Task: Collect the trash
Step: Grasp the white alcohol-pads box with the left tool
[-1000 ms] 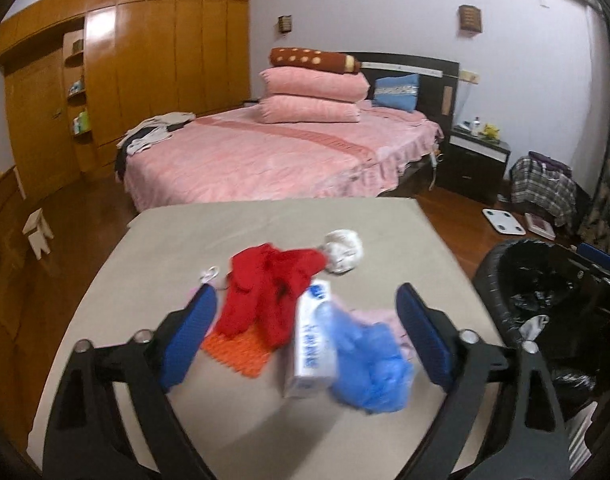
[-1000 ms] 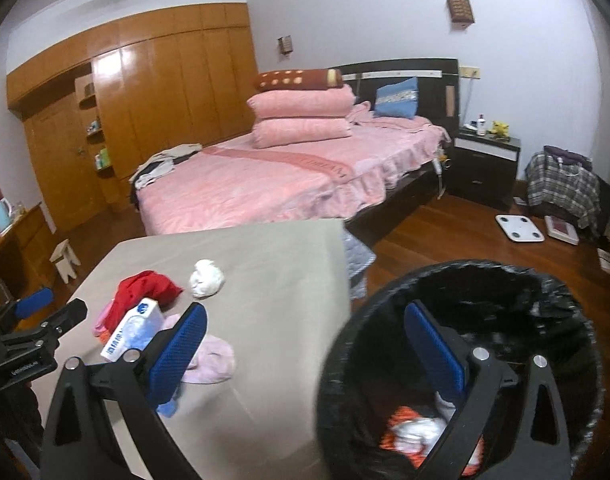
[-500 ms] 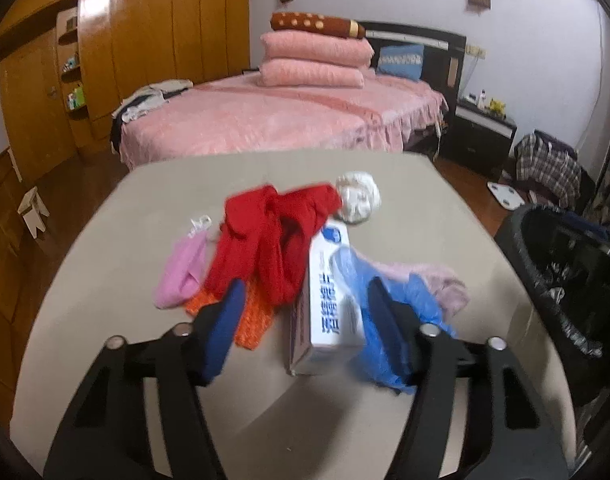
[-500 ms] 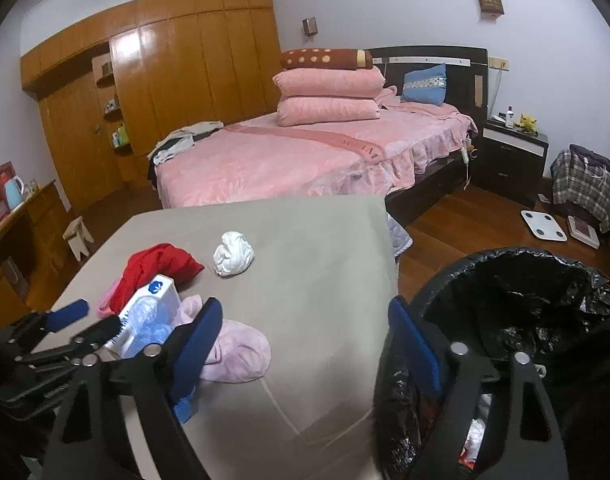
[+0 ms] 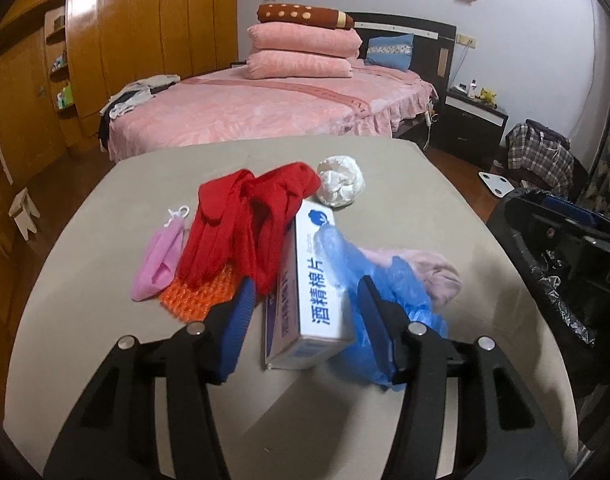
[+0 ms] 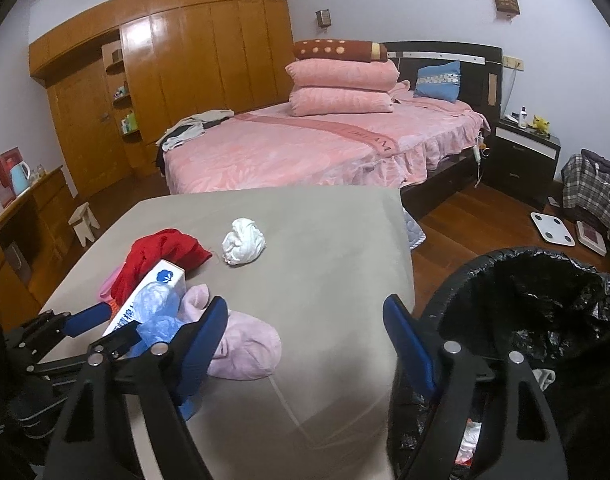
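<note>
Left gripper (image 5: 305, 320) fingers spread around white box (image 5: 317, 280), not pinching. Right gripper (image 6: 305, 344) spread wide, holding nothing; black bin (image 6: 545, 320) at 3 o'clock.

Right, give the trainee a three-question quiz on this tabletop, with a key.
1. True or false: the left gripper has its fingers on either side of the white box.
2. Which lies farthest from the grippers: A) crumpled white tissue, B) blue plastic bag, C) orange knit piece?
3. Fill in: the black-lined trash bin stands off the table's ____ side.

Key: 1 true; 2 A; 3 right.
</note>
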A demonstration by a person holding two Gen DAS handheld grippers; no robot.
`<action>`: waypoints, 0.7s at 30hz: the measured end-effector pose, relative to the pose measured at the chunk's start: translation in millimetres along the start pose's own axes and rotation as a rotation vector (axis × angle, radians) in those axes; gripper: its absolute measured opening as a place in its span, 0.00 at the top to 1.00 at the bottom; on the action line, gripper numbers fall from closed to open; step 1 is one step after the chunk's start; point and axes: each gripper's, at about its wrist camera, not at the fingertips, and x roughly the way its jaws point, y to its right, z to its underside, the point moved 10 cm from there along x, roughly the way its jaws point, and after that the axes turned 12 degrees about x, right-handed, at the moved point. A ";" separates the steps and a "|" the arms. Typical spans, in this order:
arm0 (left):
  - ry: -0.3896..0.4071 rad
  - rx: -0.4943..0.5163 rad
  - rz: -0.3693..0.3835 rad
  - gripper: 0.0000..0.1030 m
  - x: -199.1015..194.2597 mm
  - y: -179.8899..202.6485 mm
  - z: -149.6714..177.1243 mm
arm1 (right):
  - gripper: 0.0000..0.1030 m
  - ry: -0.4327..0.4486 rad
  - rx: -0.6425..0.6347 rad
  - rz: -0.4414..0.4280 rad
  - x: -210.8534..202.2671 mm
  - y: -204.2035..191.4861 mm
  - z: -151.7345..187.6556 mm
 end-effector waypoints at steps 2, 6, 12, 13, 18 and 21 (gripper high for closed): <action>-0.012 -0.001 0.000 0.49 3.3 -0.2 2.0 | 0.24 0.002 -0.003 0.000 -1.0 -0.7 -0.6; -0.036 -0.017 -0.002 0.51 12.2 -6.1 7.3 | 0.24 0.003 -0.006 0.001 -0.4 -1.0 -1.3; -0.041 -0.055 0.033 0.70 16.3 -15.3 11.0 | 0.24 -0.002 -0.005 -0.004 -1.0 -4.5 0.4; -0.038 -0.060 0.033 0.70 14.1 -17.2 10.7 | 0.25 -0.003 -0.007 -0.005 -1.0 -5.2 1.1; -0.024 -0.069 0.027 0.71 -2.7 -27.1 10.8 | 0.25 -0.012 -0.012 -0.016 -1.3 -10.7 5.5; -0.057 -0.069 0.030 0.68 2.5 -26.7 18.3 | 0.25 -0.019 -0.011 -0.016 0.2 -12.0 8.4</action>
